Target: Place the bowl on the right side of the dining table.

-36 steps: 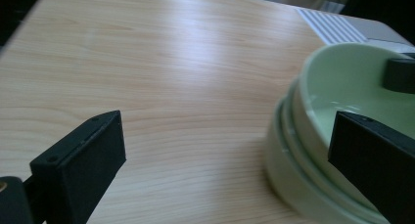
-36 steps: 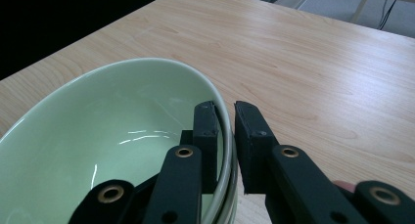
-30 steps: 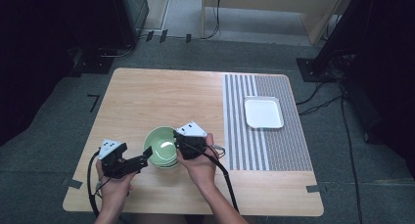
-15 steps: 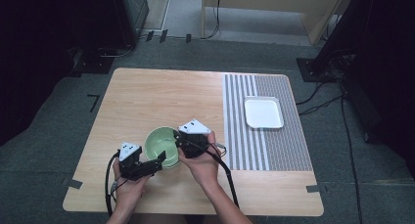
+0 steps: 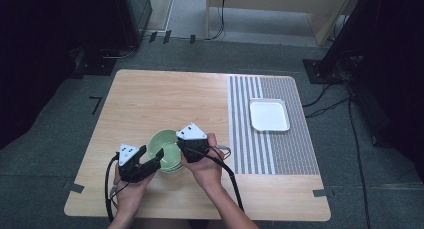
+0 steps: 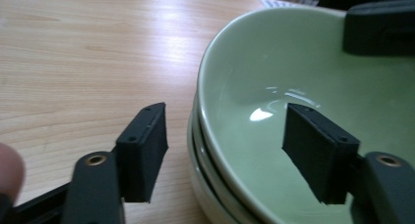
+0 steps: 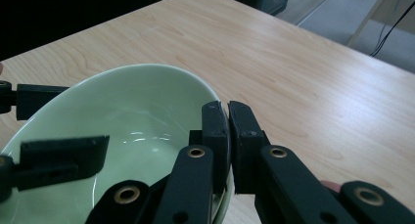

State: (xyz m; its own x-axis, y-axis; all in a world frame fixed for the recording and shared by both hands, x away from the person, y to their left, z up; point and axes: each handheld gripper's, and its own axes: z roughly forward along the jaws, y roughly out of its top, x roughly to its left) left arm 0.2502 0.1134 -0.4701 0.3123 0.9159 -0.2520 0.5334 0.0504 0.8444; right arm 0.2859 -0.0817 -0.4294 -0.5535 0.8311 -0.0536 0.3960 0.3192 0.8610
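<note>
High view: green bowls [image 5: 167, 150] stacked near front edge of desk [image 5: 165, 104], left of striped mat [image 5: 270, 124] carrying white tray [image 5: 269, 115]. Left tool [image 5: 153, 159] at stack's near-left side, right tool [image 5: 183, 148] at its right side, each held in a hand.

Left gripper view: left tool [image 6: 225, 153] jaws wide apart, straddling rim of top bowl [image 6: 293, 101], one jaw outside over bare wood, other inside; at least two bowls nested, lower rim visible beneath.

Right gripper view: right tool [image 7: 228, 136] jaws pressed together on bowl rim, one inside, one outside, clamped on top bowl [image 7: 127, 116]. Left tool's open jaws visible at far side of bowl.
</note>
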